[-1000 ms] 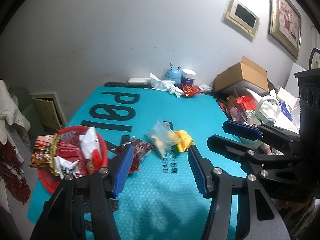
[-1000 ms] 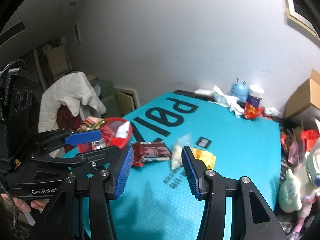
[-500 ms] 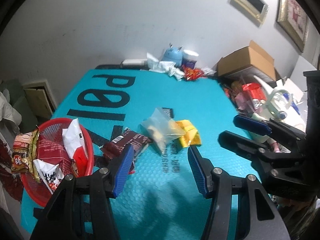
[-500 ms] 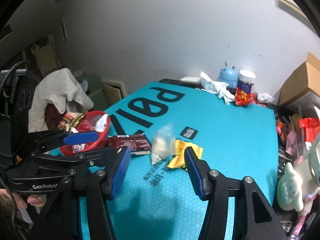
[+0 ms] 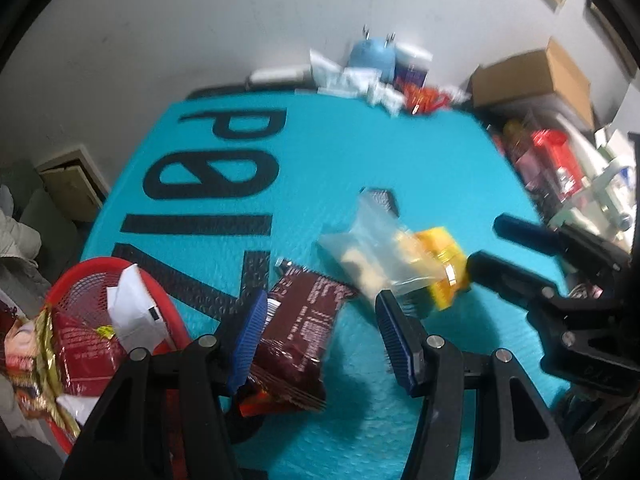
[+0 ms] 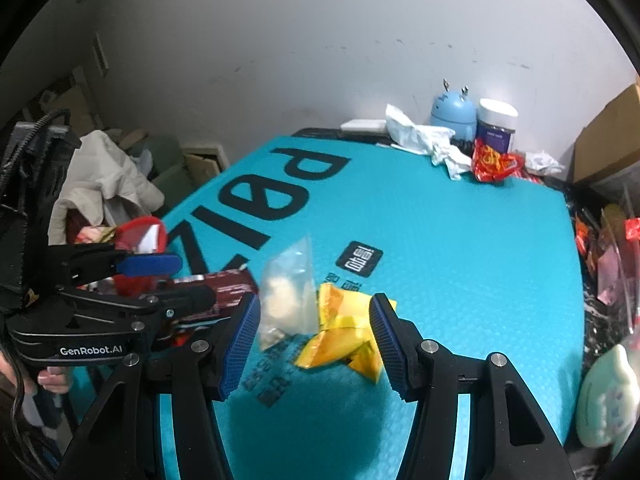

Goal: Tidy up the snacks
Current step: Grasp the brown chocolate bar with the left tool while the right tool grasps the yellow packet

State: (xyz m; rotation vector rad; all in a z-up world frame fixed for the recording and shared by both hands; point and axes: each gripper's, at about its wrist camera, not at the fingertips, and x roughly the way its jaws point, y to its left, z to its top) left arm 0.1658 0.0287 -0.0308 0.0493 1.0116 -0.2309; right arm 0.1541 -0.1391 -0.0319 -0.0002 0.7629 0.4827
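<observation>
The dark red snack pack (image 5: 298,332) lies on the teal mat (image 5: 420,152) beside the red basket (image 5: 76,276); the left gripper (image 5: 318,336) points steeply down over it, jaws apart, gripping nothing; the right gripper (image 6: 314,340), tilted down, has just been opening, the yellow packet (image 6: 340,332) between its jaws, untouched.

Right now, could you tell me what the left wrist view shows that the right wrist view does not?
Only the left wrist view shows the full heap of packets in the red mesh basket and the whole dark red snack packet by the open left gripper.

Only the right wrist view shows the pale garment and the hand holding the left gripper.

Both show the teal mat, the clear plastic bag, the crumpled yellow wrapper and the open right gripper.
</observation>
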